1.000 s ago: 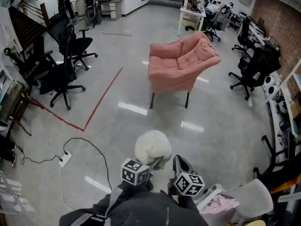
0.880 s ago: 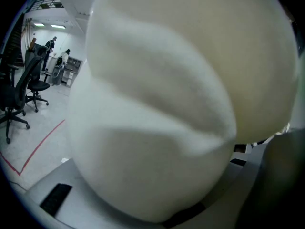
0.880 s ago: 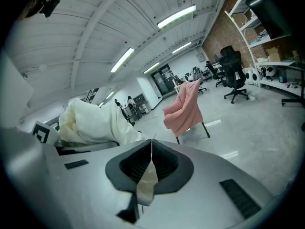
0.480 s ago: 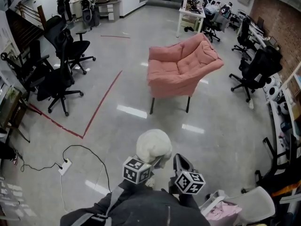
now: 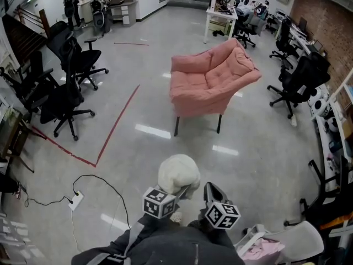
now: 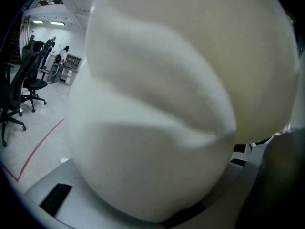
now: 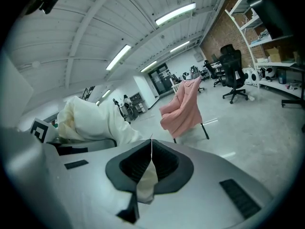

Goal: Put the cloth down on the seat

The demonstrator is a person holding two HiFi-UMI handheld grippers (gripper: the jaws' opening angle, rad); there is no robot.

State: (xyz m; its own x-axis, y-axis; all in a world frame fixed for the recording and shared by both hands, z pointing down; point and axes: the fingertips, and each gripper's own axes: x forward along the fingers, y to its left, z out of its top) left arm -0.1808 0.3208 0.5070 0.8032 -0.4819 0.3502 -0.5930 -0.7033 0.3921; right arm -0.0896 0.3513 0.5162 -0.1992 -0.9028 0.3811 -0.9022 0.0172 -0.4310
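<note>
Floor (image 5: 138, 148) is the biggest thing in front of me, a wide shiny stretch. The pink armchair (image 5: 209, 87) sits well across it with its seat (image 5: 216, 77) bare, which is where the cloth has to end up. Black office chairs (image 5: 66, 95) are off to my left, out of the way. The cloth (image 5: 179, 171) is a fat white bundle held up close to my body, nowhere near the armchair. My left gripper (image 5: 177, 193) is clamped onto the bulk of it, so that side carries the weight. My right gripper (image 5: 212, 191) is pinched closed on what looks like a loose corner, I'd guess to stop it trailing. Pretty sure the job now is just walking it over.
</note>
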